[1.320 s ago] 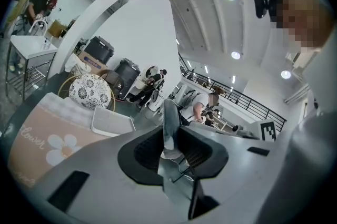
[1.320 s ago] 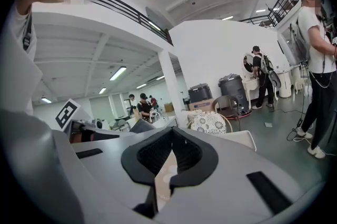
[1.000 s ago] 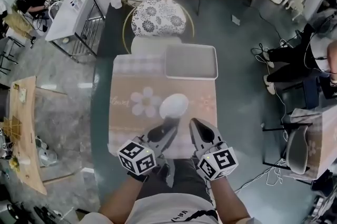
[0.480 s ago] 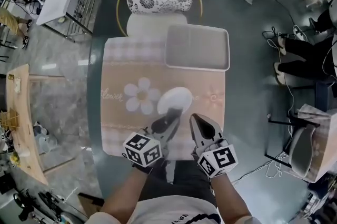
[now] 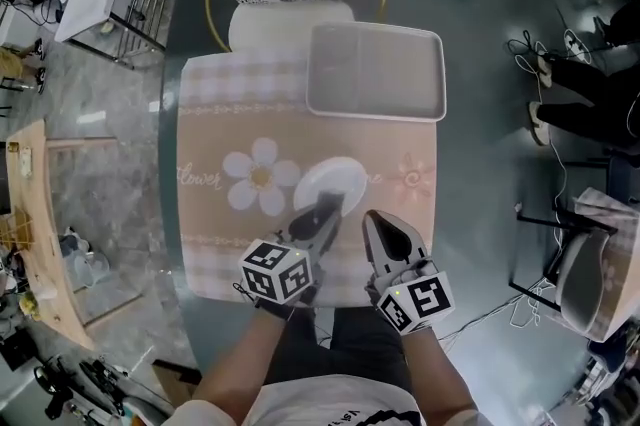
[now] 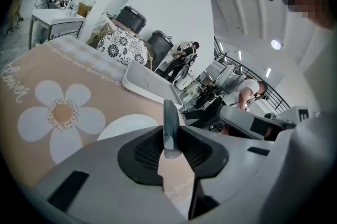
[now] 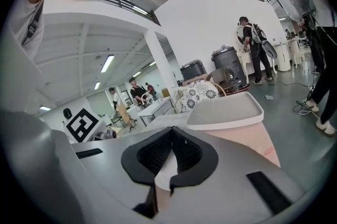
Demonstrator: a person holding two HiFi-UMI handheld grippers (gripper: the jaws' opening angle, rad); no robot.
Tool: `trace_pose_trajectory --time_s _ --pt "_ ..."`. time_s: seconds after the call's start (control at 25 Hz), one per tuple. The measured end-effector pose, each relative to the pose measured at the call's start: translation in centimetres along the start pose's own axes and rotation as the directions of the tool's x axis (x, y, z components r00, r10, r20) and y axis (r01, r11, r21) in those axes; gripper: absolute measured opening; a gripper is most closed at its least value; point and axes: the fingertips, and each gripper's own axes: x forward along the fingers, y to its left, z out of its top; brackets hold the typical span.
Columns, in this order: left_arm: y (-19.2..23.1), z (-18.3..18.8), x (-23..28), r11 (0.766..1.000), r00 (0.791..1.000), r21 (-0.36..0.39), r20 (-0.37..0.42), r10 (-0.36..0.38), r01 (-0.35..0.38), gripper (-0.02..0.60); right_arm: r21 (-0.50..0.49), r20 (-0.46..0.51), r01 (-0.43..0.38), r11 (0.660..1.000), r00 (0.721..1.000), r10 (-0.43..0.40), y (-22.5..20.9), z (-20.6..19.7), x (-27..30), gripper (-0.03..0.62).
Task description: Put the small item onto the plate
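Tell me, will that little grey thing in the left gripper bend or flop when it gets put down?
Probably not floppy: the grey piece stands straight up from the left gripper without sagging. It looks thin, so it is likely light. Set on its edge on the plate, it would probably tip flat.

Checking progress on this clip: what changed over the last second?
The left hand-held gripper moved forward, its tips now over the near edge of the plate, still clamped on the small grey item. Unchanged: the right hand-held gripper, shut and empty beside it; the plate and tray in place.
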Motion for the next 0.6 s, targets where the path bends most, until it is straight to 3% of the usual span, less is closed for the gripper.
trace_pose_trajectory --time_s 0.6 --pt "2.9 -2.8 3.1 0.998 0.996 -0.038 -0.077 0.048 -0.051 0.094 0.024 -0.004 0.011 1.0 1.0 -0.011 -1.5 -2.0 -0.6 0.015"
